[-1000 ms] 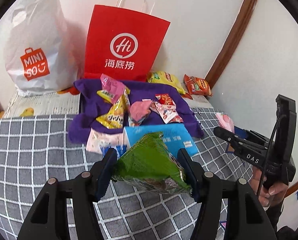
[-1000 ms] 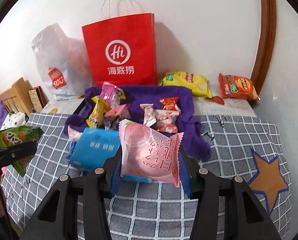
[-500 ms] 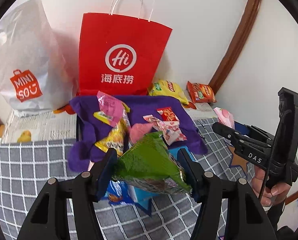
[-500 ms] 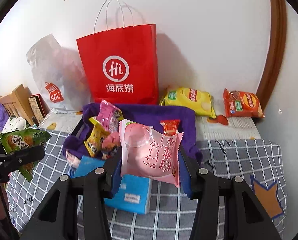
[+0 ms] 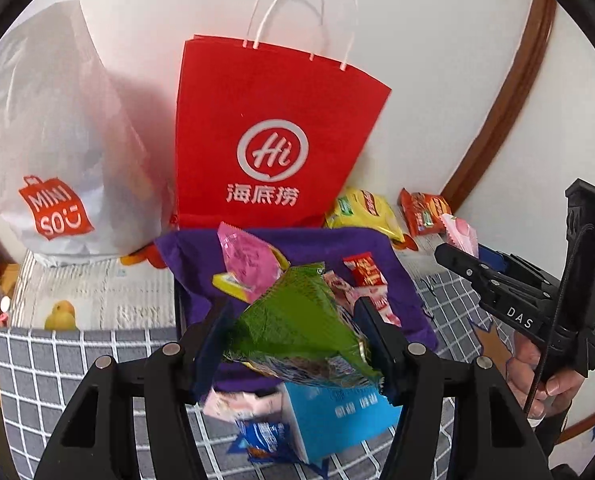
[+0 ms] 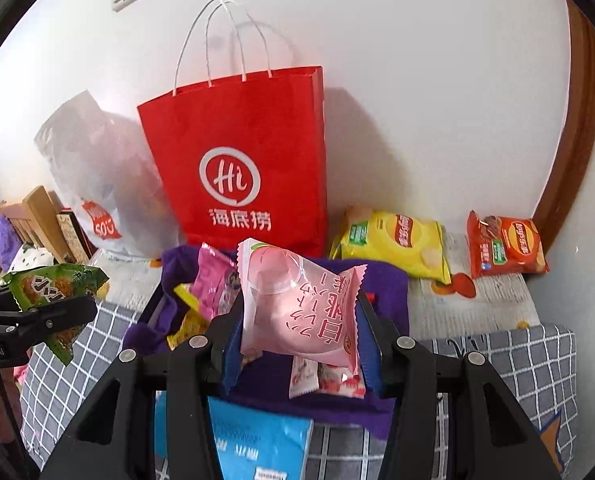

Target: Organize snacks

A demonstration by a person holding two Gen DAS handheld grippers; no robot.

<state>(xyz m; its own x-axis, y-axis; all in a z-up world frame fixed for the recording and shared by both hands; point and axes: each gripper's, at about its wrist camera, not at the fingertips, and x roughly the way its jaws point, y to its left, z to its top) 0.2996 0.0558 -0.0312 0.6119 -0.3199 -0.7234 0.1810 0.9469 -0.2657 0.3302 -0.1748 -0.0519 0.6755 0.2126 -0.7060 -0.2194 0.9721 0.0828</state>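
**Both grippers loaded, held above the snack pile**

Left gripper [image 5: 295, 346]: jaws clamped on a green snack packet [image 5: 297, 328], which stands tilted between the pads, its crimped end toward the camera. Under and just past the fingertips lies a purple cloth [image 5: 401, 280] carrying loose snacks: a pink packet [image 5: 245, 260] ahead and a little left, a small red packet [image 5: 363, 270] ahead and right. Below the fingers, nearer the camera, a blue box [image 5: 337, 420] rests on the grey checked sheet [image 5: 57, 368].

Right gripper [image 6: 297, 340]: jaws clamped on a pink pastry packet [image 6: 297, 308], printed face toward the lens, lettering upside down. The purple cloth sits directly below and beyond; the blue box shows under the fingers.

Straight ahead of both tools, against the wall, a red paper bag [image 5: 273, 140] stands upright with white handles. Left of it slumps a white Miniso bag [image 5: 49, 160]. Right of the red bag, a yellow chip bag [image 6: 397, 240] and, further right, an orange chip bag [image 6: 505, 248] lie flat, apart from each other.

From the left wrist view the right gripper appears at far right, pink packet in its tip; from the right wrist view the left gripper is at far left with the green packet.
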